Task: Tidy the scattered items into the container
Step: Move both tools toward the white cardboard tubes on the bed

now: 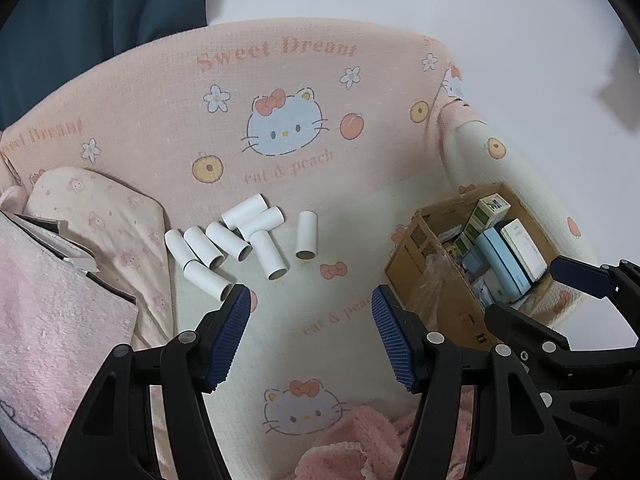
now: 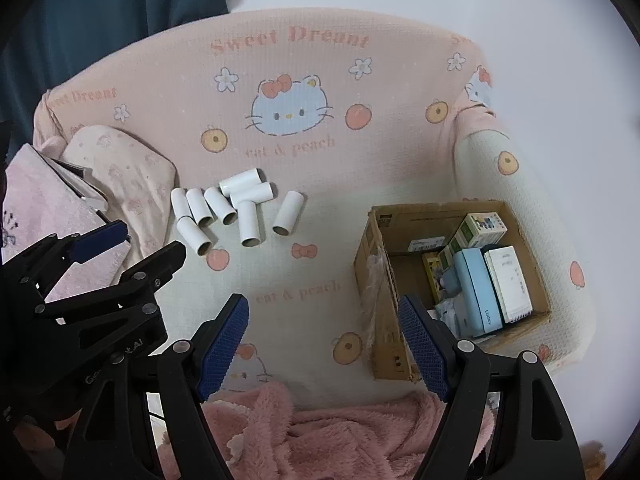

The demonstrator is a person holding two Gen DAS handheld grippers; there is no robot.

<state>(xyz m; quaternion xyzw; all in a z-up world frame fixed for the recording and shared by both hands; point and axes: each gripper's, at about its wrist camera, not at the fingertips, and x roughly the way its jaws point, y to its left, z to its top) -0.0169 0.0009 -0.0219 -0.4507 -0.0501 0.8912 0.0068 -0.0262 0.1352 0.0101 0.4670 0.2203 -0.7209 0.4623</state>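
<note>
Several white paper tubes (image 1: 240,240) lie scattered in a loose cluster on the sofa seat, also in the right wrist view (image 2: 236,210). A brown cardboard box (image 1: 404,264) stands on the seat to the right, holding small boxes; it also shows in the right wrist view (image 2: 374,264). My left gripper (image 1: 312,300) is open and empty, hovering above the seat just in front of the tubes. My right gripper (image 2: 324,308) is open and empty, above the seat by the box's left wall. The left gripper also appears at the left of the right wrist view (image 2: 132,240).
The sofa (image 2: 320,160) has a pink and cream cat-print cover. A pale cushion (image 1: 100,208) and a pink towel (image 1: 48,320) lie at the left. A fluffy pink blanket (image 2: 320,432) lies at the front edge. A clear plastic bag (image 2: 374,276) hangs on the box's left wall.
</note>
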